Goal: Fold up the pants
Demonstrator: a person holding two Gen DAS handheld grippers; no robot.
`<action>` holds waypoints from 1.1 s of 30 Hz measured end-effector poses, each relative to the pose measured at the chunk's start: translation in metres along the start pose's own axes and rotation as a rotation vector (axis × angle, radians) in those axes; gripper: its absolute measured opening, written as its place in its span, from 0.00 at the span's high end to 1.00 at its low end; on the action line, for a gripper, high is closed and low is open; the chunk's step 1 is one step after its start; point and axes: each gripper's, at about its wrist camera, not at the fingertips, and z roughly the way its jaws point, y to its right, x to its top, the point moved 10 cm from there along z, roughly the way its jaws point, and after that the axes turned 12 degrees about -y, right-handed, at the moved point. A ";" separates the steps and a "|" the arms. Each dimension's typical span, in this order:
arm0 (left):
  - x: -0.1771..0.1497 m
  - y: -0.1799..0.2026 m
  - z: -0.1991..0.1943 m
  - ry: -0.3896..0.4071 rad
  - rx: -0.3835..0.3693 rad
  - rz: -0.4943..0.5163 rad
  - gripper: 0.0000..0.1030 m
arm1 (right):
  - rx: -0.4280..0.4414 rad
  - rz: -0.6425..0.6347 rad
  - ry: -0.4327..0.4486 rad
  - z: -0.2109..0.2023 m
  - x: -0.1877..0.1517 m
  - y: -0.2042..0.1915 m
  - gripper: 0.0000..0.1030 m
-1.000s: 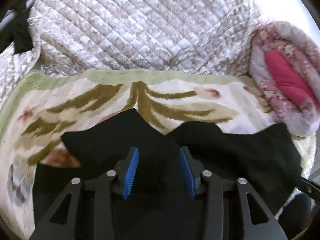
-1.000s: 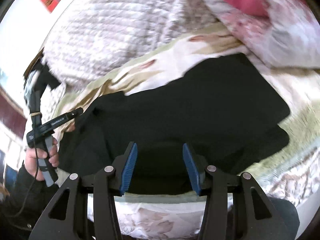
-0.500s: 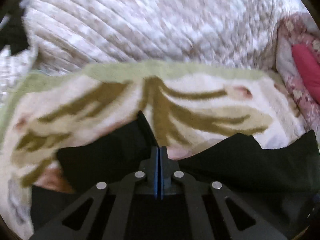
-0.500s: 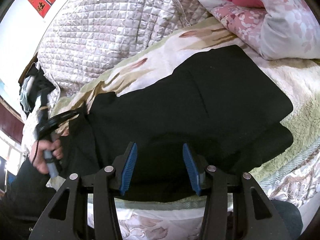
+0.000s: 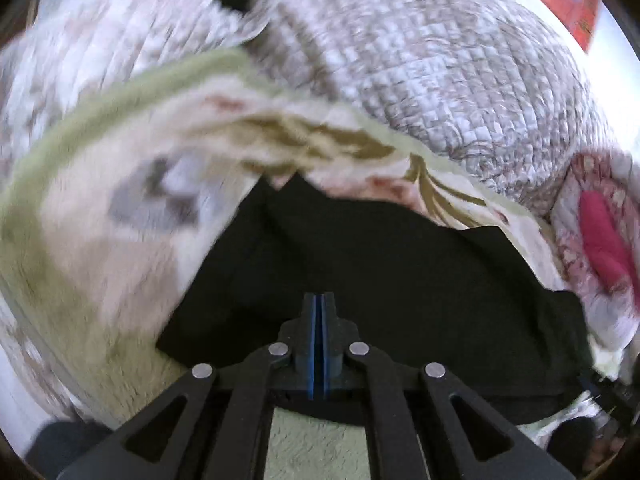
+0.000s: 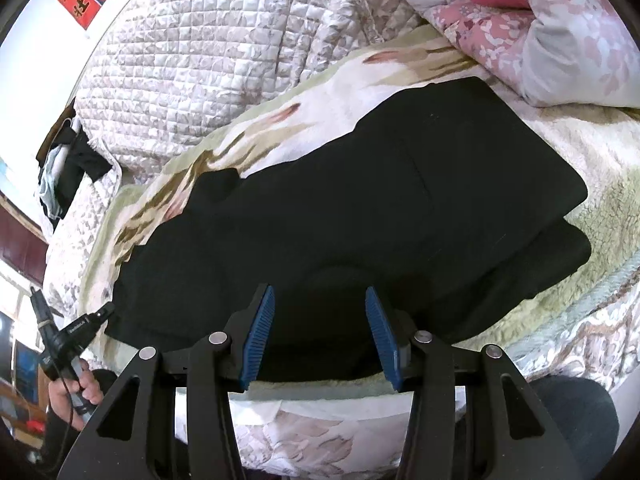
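Black fabric pants [image 6: 360,216]: flat on cream-and-green plush blanket [image 6: 580,168], legs stacked lengthwise; cross folds judged outstanding. Left gripper [image 5: 319,320]: blue pads pressed together at near edge, fabric between them not discernible. Right gripper [image 6: 320,332]: spread wide, empty, above near hem.

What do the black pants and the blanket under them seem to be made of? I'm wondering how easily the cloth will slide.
The black pants look like a soft, matte, fairly thick fabric, perhaps knit or fleece: no sheen, rounded fold edges. The blanket looks like plush fleece with a fuzzy pile and printed pattern. Its nap may grip the pants somewhat, though that is a guess.
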 end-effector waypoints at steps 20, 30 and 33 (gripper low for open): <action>-0.005 -0.022 0.021 -0.027 -0.059 -0.231 0.52 | -0.054 0.137 0.052 -0.019 -0.004 0.034 0.53; 0.013 -0.020 0.031 0.000 -0.013 -0.199 0.58 | -0.048 0.250 0.126 -0.027 0.010 0.059 0.53; 0.014 -0.028 0.032 -0.003 -0.006 -0.218 0.86 | -0.036 0.287 0.137 -0.028 0.015 0.070 0.53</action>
